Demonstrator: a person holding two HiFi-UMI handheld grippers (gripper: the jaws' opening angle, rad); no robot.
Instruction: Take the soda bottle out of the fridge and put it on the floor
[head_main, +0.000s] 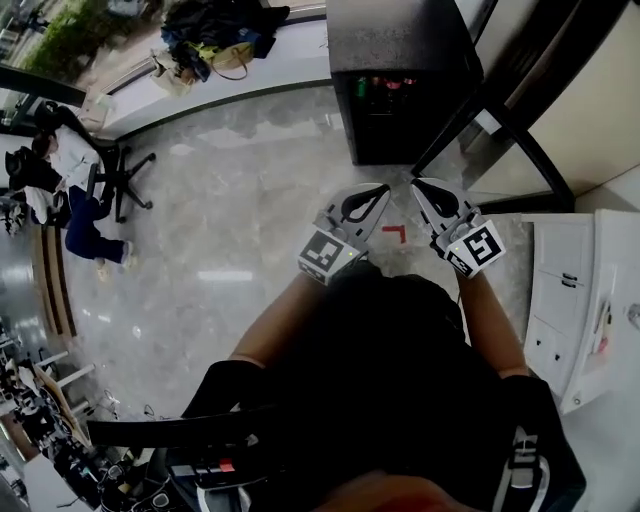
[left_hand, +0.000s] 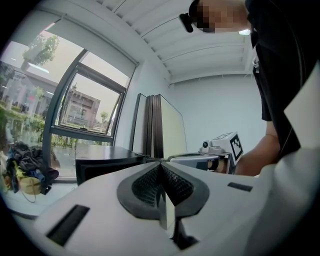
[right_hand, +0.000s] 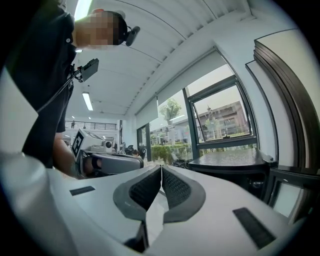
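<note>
Soda bottle (head_main: 362, 88) in fridge (head_main: 400, 40) — well beyond left gripper (head_main: 383, 191), right gripper (head_main: 416, 185).

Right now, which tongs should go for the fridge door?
Left, but narrowly. Both tongs are shut, empty, short of the fridge; left tongs sit nearer its door's middle, right tongs nearer its right edge.

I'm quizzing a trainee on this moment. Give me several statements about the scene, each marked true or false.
1. The right gripper is shut and empty. True.
2. The left gripper is wide open. False: it is shut, with nothing between its jaws.
3. The fridge stands ahead of both grippers. True.
4. The seated person is at the head view's right. False: at its left.
5. A red mark on the floor shows between the grippers. True.
</note>
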